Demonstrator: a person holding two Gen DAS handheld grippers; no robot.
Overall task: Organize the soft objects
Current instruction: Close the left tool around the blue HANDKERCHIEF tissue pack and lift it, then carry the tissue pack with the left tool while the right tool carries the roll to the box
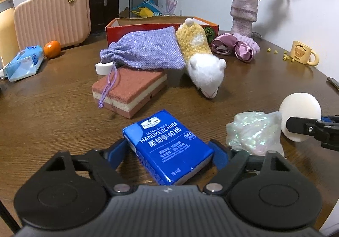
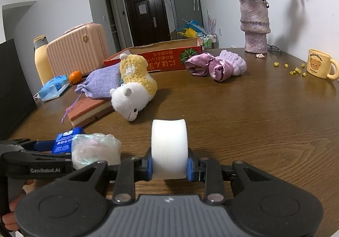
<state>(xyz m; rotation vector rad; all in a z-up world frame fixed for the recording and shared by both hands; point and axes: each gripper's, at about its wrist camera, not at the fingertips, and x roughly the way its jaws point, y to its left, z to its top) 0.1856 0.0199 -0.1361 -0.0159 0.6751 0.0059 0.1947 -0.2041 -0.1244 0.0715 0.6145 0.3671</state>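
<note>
**Left claw around tissue pack, right claw holding foam round**

Left claw [image 1: 169, 150] straddles the blue handkerchief pack [image 1: 167, 147] lying flat on the desk [image 1: 254, 80]. Blue pads sit at both long sides; cannot tell if they press yet, a slight gap seems to show on the left. Pack is light, soft, with slick film wrap; likely slips if pinched at a corner, so take it across the short width, mid-body. Right claw [image 2: 169, 168] is clamped on a white foam round [image 2: 169, 150], its pads pinching the flat faces; foam is squashy and very light, needs little force. Crinkly iridescent bag [image 1: 254, 133] lies just beside the pack. Further back: purple drawstring pouch [image 1: 144, 50] draped on a pink sponge block [image 1: 129, 92], plush sheep [image 1: 201, 61] leaning beside it, red cardboard box [image 1: 161, 27] behind, probable drop spot.
</note>
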